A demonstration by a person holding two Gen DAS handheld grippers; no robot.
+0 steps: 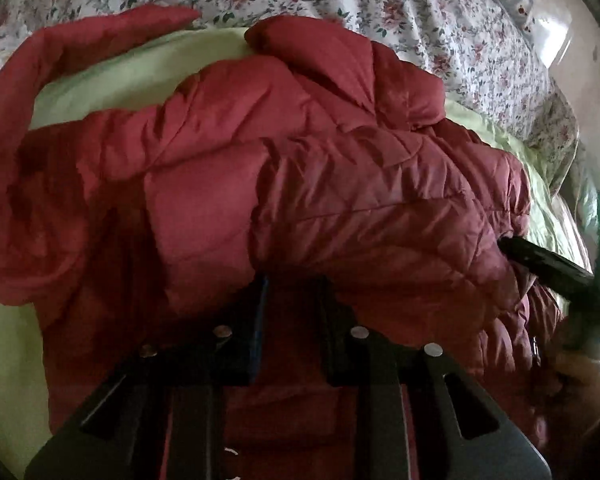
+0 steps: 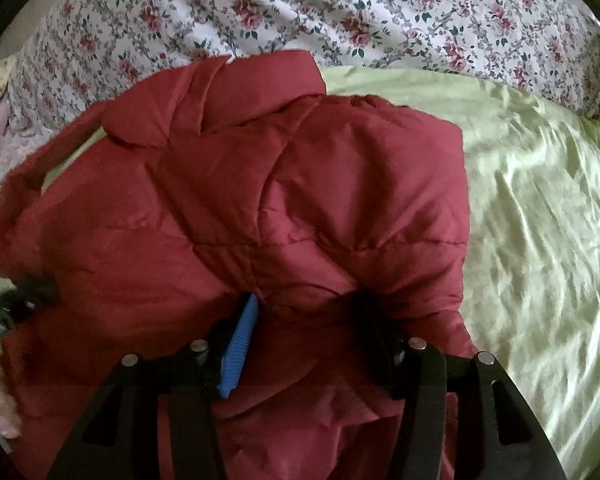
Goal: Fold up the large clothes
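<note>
A red quilted puffer jacket [image 1: 300, 184] lies bunched on a pale green sheet [image 1: 132, 68]. My left gripper [image 1: 294, 292] is shut on a thick fold of the jacket's near edge, its fingertips buried in the fabric. The right gripper [image 1: 548, 260] shows at the right edge of the left wrist view, also in the jacket. In the right wrist view the jacket [image 2: 260, 200] fills the middle. My right gripper [image 2: 304, 308] is shut on a fold of it, with the blue pad [image 2: 240, 344] showing on the left finger. The left gripper [image 2: 12, 304] is dimly visible at the left edge.
A floral bedspread [image 2: 340, 12] covers the bed beyond the jacket. The green sheet [image 2: 540, 220] spreads wrinkled to the right of the jacket. The person's hands show at the edges of both views [image 1: 580, 384] [image 2: 0, 404].
</note>
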